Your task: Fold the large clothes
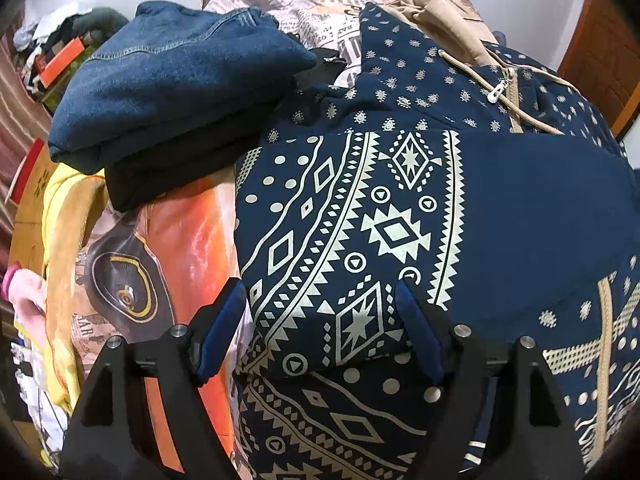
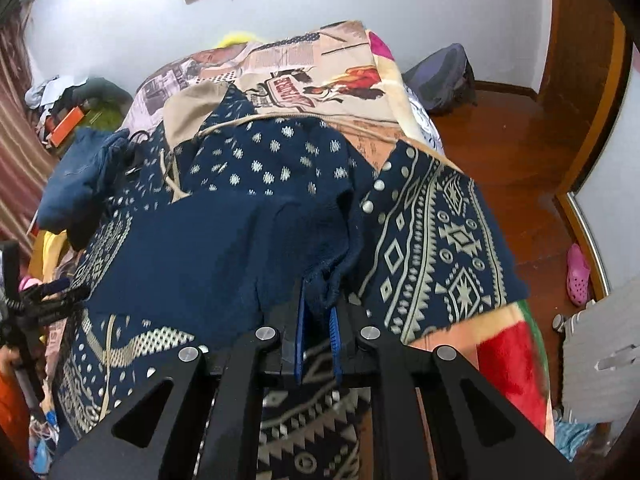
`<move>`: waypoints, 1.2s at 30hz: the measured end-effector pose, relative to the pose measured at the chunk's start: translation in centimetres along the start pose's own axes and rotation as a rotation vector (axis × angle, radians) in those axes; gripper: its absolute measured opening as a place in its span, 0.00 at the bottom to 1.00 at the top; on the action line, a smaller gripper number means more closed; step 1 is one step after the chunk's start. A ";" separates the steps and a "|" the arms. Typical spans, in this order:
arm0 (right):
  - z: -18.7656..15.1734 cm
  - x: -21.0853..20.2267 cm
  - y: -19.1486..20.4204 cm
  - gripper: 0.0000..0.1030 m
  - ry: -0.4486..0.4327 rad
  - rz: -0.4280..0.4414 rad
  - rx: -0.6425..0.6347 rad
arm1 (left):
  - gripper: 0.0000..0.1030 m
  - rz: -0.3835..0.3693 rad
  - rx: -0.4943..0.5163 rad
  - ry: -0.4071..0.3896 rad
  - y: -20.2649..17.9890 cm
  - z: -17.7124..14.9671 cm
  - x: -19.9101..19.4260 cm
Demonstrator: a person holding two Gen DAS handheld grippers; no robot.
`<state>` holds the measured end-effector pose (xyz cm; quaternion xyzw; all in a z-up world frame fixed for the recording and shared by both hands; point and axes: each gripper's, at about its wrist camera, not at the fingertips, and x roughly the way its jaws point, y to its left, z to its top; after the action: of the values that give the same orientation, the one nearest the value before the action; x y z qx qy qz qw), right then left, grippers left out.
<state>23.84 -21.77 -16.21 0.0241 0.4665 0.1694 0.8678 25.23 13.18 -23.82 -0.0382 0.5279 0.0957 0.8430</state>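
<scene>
A navy hoodie (image 1: 400, 208) with cream geometric print, tan hood lining and a zip lies spread on the bed. One sleeve is folded across its chest. My left gripper (image 1: 320, 312) is open, its blue pads straddling the folded sleeve's end just above the cloth. In the right wrist view the hoodie (image 2: 224, 248) fills the middle. My right gripper (image 2: 318, 312) is shut on a bunched navy cuff of the hoodie's sleeve (image 2: 328, 280), lifted slightly. The left gripper (image 2: 44, 300) shows at the left edge there.
A folded stack of blue denim (image 1: 180, 80) on black clothes lies at the hoodie's upper left. The bed has a printed blanket (image 2: 320, 68). Wooden floor (image 2: 520, 168), a backpack (image 2: 444, 76) and a pink shoe (image 2: 578, 276) are to the right. Clutter sits against the far-left wall.
</scene>
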 end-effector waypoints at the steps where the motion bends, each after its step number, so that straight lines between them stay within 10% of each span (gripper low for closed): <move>1: 0.0 -0.3 -0.5 0.12 -0.001 0.006 0.016 | 0.74 -0.002 -0.001 0.003 -0.1 0.3 -0.1; 12: 1.1 -4.0 -5.6 0.28 -0.066 -0.011 0.192 | 0.74 -0.037 0.069 -0.154 -3.8 4.2 -5.1; 16: 1.1 -4.3 -7.9 0.49 -0.083 -0.034 0.259 | 0.74 -0.085 0.071 -0.209 -5.5 5.4 -6.8; 36: -0.6 4.0 -16.4 0.49 0.063 0.152 0.667 | 0.74 -0.139 0.115 -0.142 -9.7 5.7 -3.0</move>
<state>29.84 -36.06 -23.00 0.3358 0.5197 0.0724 0.7823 30.97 4.25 -18.99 -0.0194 0.4673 0.0093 0.8838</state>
